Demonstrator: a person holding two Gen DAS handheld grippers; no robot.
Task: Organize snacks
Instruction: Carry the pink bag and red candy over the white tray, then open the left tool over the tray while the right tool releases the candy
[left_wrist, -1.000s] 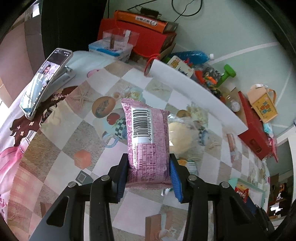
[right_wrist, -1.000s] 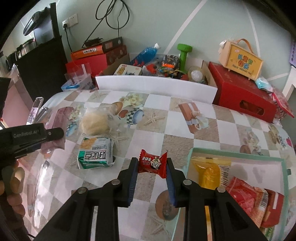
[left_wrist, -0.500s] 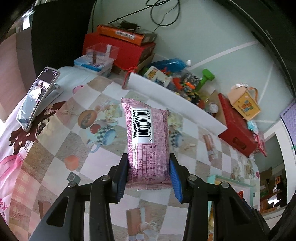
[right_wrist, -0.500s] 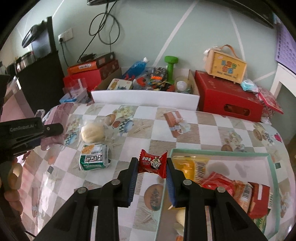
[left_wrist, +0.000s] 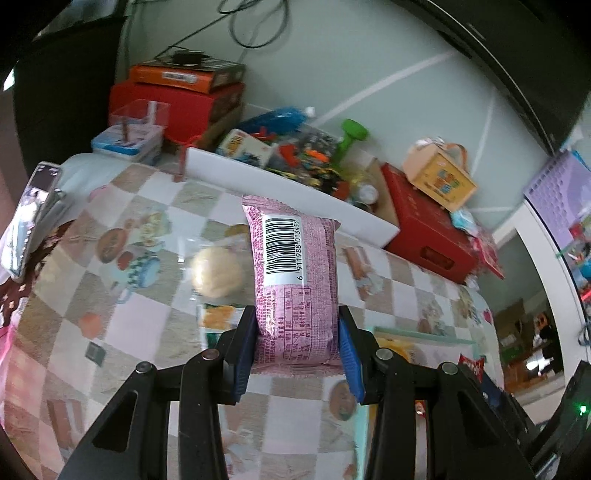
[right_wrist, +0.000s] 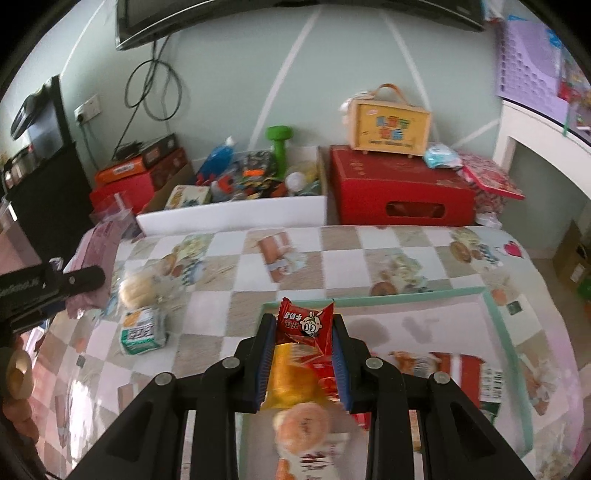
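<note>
A: What does the left gripper (left_wrist: 297, 343) have?

B: A pink pack (left_wrist: 293, 284), barcode side up. The jaws are clamped on its lower end, one blue pad against each side, and the pack stands up out of them, held above the counter (left_wrist: 147, 317).

A: And the right gripper (right_wrist: 303, 332)?

B: Its jaws are pinched narrow on a small red candy (right_wrist: 304, 325) with a cartoon face on the wrapper. The candy is in the air over the near left corner of the green-rimmed tray (right_wrist: 506, 332).

A: What is in the tray?

B: Right under the gripper, a yellow pack (right_wrist: 291, 376) and a round bun in clear wrap (right_wrist: 303, 424). To the right of these lies a red-and-white pack (right_wrist: 469, 376). The picture is blurred there, so I cannot read any labels.

A: What lies loose on the counter?

B: In the right wrist view, a wrapped bun (right_wrist: 138, 288) and just below it a green-and-white pack (right_wrist: 142, 330), both left of the tray and well apart from it. The counter has a checked cloth with food pictures.

A: Can you see one gripper from the other?

B: Yes. The left gripper shows at the left edge of the right wrist view, black, with the pink pack beyond it and a person's fingers (right_wrist: 16, 369) below.
</note>
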